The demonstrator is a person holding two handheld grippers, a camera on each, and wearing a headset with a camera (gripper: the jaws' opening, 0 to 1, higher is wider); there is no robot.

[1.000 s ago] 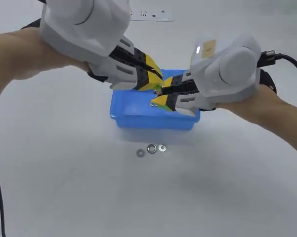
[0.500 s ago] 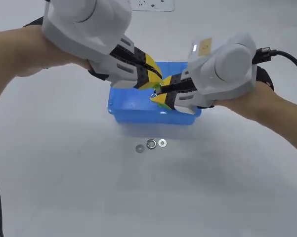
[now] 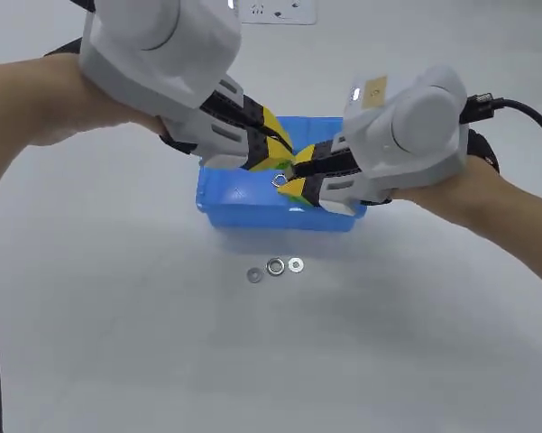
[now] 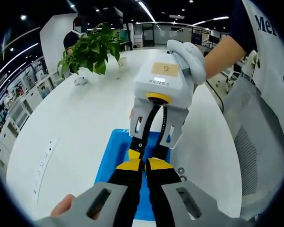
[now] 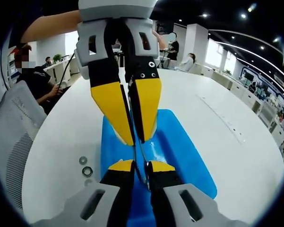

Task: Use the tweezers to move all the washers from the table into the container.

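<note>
Three loose washers [image 3: 275, 267] are lying in a short row on the white counter [image 3: 162, 343], just in front of the blue container [image 3: 252, 215] and apart from its near wall. Above the container, the two claws are meeting tip to tip. The right claw [image 5: 141, 165] is reaching in from the container's right side and is clenching thin metal tweezers [image 5: 138, 156], which are rising from between its yellow-tipped jaws. The left claw [image 4: 145, 163] is reaching in from the container's left side with its jaws drawn nearly together. In the right gripper view the tweezers are running up between those jaws, but whether the left claw is pinching them or merely flanking them cannot be told. A single washer [image 3: 280, 181] is showing where the claw tips are meeting, over the container's open interior. Beyond the container, a socket strip [image 3: 278, 11] is lying at the far edge of the counter, and a potted plant [image 4: 92, 49] is standing farther back.
</note>
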